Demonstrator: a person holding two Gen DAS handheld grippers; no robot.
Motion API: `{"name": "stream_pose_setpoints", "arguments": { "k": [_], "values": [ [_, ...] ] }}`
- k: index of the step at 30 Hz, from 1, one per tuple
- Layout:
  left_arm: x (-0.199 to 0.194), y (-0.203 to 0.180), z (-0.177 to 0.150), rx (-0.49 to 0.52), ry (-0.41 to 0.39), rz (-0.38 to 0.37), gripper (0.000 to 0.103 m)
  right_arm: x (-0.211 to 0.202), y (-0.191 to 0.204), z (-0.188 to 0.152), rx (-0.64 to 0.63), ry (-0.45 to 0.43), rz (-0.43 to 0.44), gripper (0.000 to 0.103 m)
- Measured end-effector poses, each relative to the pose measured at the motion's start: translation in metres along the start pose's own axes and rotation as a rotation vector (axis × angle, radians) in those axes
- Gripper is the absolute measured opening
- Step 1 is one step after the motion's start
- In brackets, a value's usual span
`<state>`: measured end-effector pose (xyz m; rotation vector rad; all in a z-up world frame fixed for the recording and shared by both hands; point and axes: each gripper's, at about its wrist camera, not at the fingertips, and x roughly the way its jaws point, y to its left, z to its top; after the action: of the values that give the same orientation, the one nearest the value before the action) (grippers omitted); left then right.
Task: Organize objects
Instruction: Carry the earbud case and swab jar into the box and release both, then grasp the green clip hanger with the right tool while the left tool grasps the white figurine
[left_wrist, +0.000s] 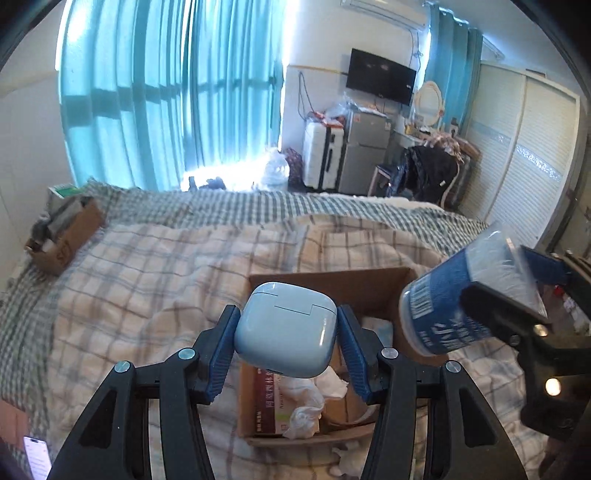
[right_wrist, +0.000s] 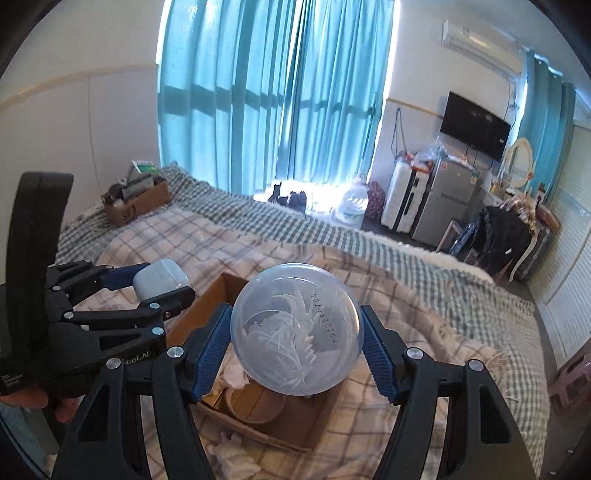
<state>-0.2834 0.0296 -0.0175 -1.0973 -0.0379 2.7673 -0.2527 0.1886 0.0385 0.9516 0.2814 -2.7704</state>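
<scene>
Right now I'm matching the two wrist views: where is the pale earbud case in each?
Left wrist: earbud case at lower centre, clamped in the left gripper.
Right wrist: the case at middle left, in that gripper.
Shared landmark: the open cardboard box on the bed.

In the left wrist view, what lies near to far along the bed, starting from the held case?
Earbud case in the left claw → open cardboard box → plaid quilt → striped blanket → curtains.

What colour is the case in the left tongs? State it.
Pale blue earbud case; clearest in the left wrist view.
</scene>
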Motion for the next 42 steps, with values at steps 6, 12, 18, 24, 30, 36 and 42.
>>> {"name": "stream_pose_setpoints", "arguments": {
  "k": [6, 12, 18, 24, 30, 36, 42],
  "values": [
    [0.048, 0.0, -0.024, 0.06, 0.074, -0.036, 0.054, 0.064, -0.016, -0.021, 0.076, 0.083, 0.01, 0.067],
    [0.06, -0.007, -0.033, 0.094, 0.121, -0.07, 0.062, 0.079, -0.025, -0.031, 0.082, 0.102, -0.001, 0.068],
    [0.017, -0.007, -0.022, 0.083, 0.016, -0.009, 0.094, 0.031, -0.027, -0.018, 0.081, 0.013, -0.021, 0.072],
    [-0.04, -0.002, -0.019, 0.073, -0.035, 0.024, 0.096, -0.039, -0.014, -0.009, 0.048, -0.064, -0.033, 0.074],
    [-0.082, 0.012, -0.044, 0.039, -0.082, 0.041, 0.101, -0.079, 0.004, -0.033, 0.032, -0.05, -0.049, 0.079],
    [-0.08, 0.03, -0.09, -0.028, -0.041, 0.087, 0.101, -0.064, 0.027, -0.095, 0.064, 0.056, -0.045, 0.079],
    [-0.062, 0.033, -0.136, -0.011, 0.043, 0.047, 0.101, -0.007, 0.058, -0.165, 0.071, 0.255, -0.008, 0.079]
  ]
}}
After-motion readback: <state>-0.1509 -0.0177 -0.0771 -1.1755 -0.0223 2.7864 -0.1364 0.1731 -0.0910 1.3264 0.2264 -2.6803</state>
